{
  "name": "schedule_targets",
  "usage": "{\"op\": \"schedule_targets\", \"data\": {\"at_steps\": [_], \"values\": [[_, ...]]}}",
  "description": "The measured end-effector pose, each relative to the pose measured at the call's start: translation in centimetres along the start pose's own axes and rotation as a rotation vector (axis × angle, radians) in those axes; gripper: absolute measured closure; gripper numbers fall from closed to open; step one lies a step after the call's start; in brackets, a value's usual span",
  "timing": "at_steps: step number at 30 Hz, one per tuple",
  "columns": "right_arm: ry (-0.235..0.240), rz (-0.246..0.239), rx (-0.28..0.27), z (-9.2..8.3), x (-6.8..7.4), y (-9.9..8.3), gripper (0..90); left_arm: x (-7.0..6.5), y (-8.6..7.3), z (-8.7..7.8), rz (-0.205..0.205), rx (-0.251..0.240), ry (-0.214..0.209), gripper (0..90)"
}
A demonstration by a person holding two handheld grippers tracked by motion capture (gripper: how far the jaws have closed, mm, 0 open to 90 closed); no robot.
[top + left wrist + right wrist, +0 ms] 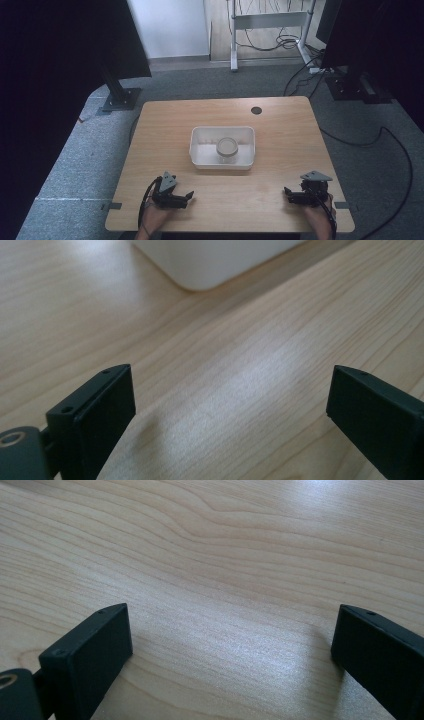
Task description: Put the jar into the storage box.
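Sitting at the middle of the pale wooden table (280, 125), the white rectangular plastic tray (200, 147) runs its long axis left to right across the table, its open side facing up. Inside it, towards its near right part, stands a small round clear jar with a pale lid (227, 148), upright.

The left black two-jaw gripper (188, 196) lies low at the near edge, held by the person's left hand (156, 220), its jaws spread wide with nothing between them and pointed right and slightly away; in the left gripper view a rounded corner of the tray (210, 265) lies just ahead over bare wood. The right black two-jaw gripper (289, 195), in the right hand (317, 217), points left, jaws likewise wide apart and empty, well apart from the tray.

A dark round cable hole (256, 110) sits near the table's far edge.
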State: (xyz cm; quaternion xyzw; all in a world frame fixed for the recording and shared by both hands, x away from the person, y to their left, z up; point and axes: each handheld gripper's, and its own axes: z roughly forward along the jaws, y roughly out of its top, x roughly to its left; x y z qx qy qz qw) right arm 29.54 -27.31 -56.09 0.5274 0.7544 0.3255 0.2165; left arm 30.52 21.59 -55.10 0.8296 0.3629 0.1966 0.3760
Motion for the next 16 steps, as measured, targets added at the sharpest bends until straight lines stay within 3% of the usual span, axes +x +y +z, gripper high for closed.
{"op": "schedule_targets", "data": {"at_steps": [9,16], "values": [[0.0,0.0,-0.001,-0.02,0.02,-0.02,2.7,-0.27,0.0,0.29,0.029,0.056,0.018,5.7],[0.0,0.001,-0.001,-0.02,0.03,-0.03,2.7,0.21,-0.04,0.4,-0.022,0.079,-0.017,5.5]]}}
